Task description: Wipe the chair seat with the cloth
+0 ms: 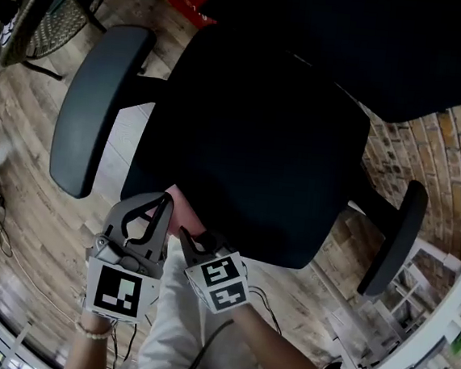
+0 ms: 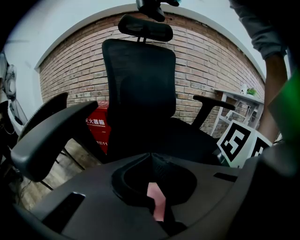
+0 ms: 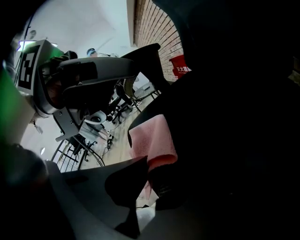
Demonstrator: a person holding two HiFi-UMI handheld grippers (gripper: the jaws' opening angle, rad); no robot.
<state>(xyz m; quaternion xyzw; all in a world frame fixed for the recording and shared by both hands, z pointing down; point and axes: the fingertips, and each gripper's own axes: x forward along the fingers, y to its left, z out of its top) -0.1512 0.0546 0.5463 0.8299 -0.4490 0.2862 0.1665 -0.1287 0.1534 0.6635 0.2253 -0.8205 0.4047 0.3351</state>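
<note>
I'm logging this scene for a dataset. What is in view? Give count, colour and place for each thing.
office chair: one, black, centre, directly below the person
armrests: two, dark grey, one on each side of the seat
cloth: one, pink, at the seat's near edge
box: one, red with white print, on the floor behind the chair
brick wall: one, reddish brown, behind the chair
floor: one, brown wood planks, under everything
rack: one, white, right of the chair
left hand-held gripper: one, grey, shut on the cloth
right hand-held gripper: one, dark, shut on the cloth
</note>
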